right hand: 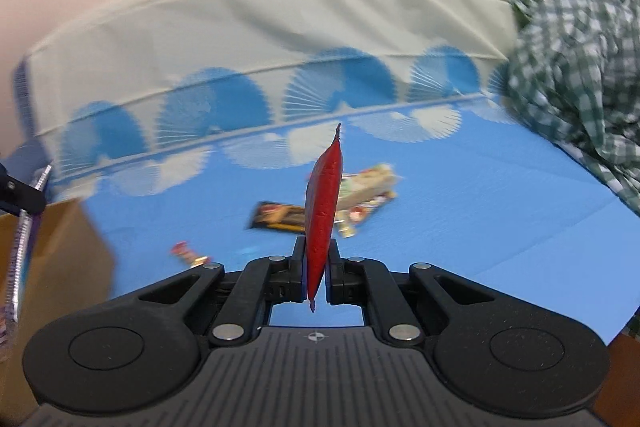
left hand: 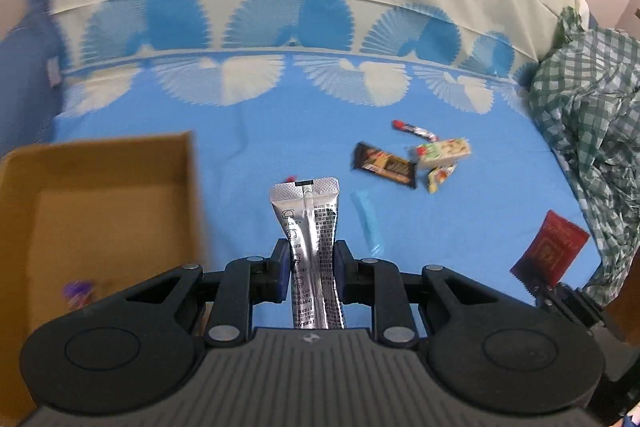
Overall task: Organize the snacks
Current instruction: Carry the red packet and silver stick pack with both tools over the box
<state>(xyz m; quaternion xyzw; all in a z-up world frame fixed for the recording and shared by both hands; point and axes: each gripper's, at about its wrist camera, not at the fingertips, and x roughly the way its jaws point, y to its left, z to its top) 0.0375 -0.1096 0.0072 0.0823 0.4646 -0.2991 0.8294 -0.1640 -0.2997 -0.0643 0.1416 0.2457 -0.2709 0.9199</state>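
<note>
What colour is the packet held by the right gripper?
Red packet, seen best in the right wrist view.

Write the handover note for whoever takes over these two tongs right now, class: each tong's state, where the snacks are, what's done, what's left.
Left tongs: shut on silver stick pack.
Right tongs: shut on red packet.
Cardboard box: open, at left, one purple snack inside.
Left on the blue sheet: brown bar, green-white packs, red-black stick, blue stick, small red candy.
</note>
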